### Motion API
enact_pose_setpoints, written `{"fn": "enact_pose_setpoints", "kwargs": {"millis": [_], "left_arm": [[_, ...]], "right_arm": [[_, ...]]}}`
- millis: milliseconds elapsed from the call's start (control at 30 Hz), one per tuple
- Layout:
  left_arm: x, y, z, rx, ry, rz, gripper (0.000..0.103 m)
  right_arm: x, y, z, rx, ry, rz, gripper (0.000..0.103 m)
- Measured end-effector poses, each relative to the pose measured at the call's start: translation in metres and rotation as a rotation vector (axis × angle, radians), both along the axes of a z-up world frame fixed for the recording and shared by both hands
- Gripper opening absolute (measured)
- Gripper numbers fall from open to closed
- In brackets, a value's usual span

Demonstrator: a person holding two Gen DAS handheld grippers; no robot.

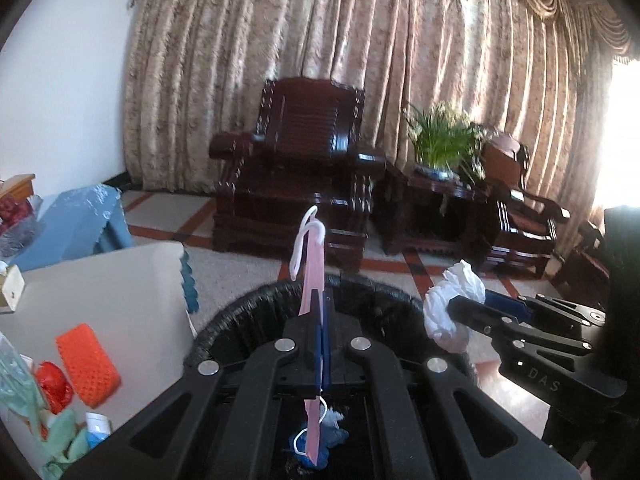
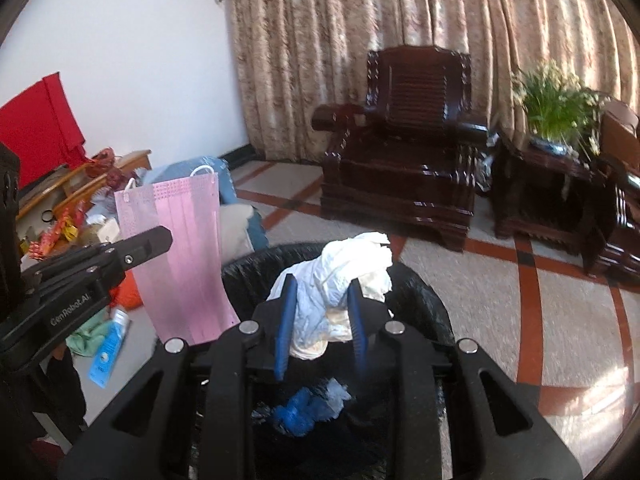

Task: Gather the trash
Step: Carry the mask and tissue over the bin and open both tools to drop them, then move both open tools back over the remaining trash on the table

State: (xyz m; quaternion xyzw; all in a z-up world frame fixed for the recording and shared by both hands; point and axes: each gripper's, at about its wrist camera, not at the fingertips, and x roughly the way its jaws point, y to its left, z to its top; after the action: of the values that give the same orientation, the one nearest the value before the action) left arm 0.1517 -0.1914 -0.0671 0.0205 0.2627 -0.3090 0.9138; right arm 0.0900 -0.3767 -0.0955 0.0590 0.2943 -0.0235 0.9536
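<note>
Left wrist view shows the left gripper [image 1: 322, 300] clenched on a pink face mask [image 1: 313, 276] over the black bin [image 1: 256, 300], while at three o'clock the right gripper [image 1: 466, 304] clasps a crumpled white tissue wad [image 1: 452, 304] above the bin's rim.

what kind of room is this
Most likely a home living room: dark carved wooden armchairs stand before floor-length patterned curtains, with a potted plant on a side table and a tiled floor.
</note>
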Motion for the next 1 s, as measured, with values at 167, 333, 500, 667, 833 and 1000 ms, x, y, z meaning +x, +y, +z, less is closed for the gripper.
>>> {"fn": "enact_pose_setpoints", "kwargs": {"millis": [167,333,500,667,833,1000], "left_arm": [[0.005,0.000,-0.018,0.027,0.046,0.000,0.041],[0.008,0.016,-0.021,0.023,0.066,0.046,0.054],[0.000,0.042,-0.011,0.037,0.009,0.121,0.075],[-0.005,0.087,0.000,0.049,-0.031,0.211,0.082],[-0.012,0.143,0.007,0.059,-0.048,0.328,0.083],[-0.023,0.196,0.004,0.092,-0.065,0.445,0.084]], "right_arm": [[0.008,-0.004,-0.024,-0.002,0.066,-0.031,0.043],[0.006,0.000,-0.030,-0.010,0.083,-0.064,0.085],[0.004,0.021,-0.018,-0.008,0.048,-0.047,0.095],[0.009,0.050,-0.002,0.014,0.005,0.021,0.095],[0.020,0.095,0.011,0.029,-0.024,0.122,0.095],[0.032,0.147,0.016,0.039,-0.027,0.235,0.095]]}}
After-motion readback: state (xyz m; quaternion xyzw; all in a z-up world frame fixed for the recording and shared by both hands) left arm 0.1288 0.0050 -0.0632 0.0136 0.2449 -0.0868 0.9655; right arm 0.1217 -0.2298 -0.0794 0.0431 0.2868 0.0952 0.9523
